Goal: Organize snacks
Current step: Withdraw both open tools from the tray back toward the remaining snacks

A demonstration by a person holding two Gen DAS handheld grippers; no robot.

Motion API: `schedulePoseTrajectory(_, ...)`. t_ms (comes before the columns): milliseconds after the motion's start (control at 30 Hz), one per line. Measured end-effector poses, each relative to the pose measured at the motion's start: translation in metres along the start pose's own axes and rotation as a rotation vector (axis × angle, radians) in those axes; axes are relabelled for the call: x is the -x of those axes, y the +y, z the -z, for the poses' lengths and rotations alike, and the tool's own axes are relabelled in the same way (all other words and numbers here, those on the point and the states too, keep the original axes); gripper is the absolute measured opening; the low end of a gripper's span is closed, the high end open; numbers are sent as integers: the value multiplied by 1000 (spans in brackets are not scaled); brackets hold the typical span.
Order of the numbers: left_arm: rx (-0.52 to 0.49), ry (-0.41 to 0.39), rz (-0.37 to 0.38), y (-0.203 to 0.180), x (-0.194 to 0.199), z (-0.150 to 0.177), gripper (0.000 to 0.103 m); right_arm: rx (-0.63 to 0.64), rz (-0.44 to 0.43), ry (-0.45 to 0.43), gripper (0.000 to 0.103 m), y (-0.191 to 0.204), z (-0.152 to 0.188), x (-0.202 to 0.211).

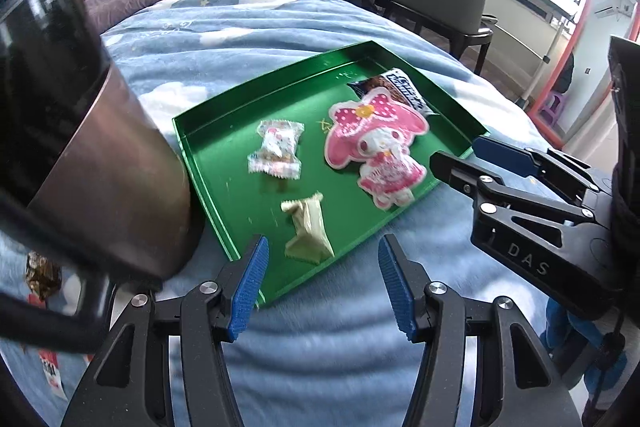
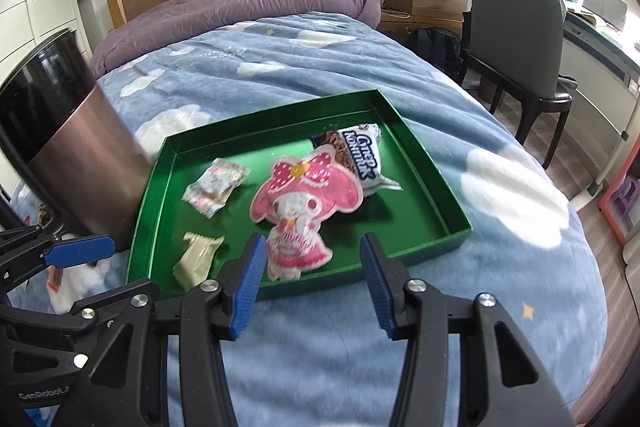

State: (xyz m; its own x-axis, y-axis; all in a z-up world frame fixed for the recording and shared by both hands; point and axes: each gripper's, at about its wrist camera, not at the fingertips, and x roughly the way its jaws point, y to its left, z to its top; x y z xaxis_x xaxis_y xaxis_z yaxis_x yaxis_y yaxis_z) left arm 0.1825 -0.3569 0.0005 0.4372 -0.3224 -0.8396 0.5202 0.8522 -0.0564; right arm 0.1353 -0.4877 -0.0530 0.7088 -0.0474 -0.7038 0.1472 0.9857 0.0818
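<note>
Both my left gripper (image 1: 322,283) and right gripper (image 2: 312,281) hang with jaws apart, empty, at the near rim of the green tray (image 1: 208,155). The tray holds four snacks. Next pick: probably the beige wrapper (image 1: 307,231), needing a short forward reach.

chocolate packet (image 2: 357,155): lower part hidden under the pink packet (image 2: 304,201)
canister (image 1: 80,131): cut off by the left edge; blurred
wrapper (image 1: 42,273): half hidden behind the canister; contents unreadable
</note>
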Motion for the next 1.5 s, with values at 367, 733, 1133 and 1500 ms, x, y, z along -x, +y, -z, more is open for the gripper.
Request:
schedulePoseTrajectory(367,20,-9,-21,16,45,44,51,1,-14,-8,49,26,16,41)
schedulePoseTrajectory(733,89,-36,-93,64,93,87,51,7,-65,-10,49,70,39,73)
schedulePoseTrajectory(1133,202,-63,-188,129,143,143,53,37,-136,-9,49,135,66,94)
schedulePoseTrajectory(1500,282,-96,-253,170,184,191,54,115,-185,-10,49,191,78,121)
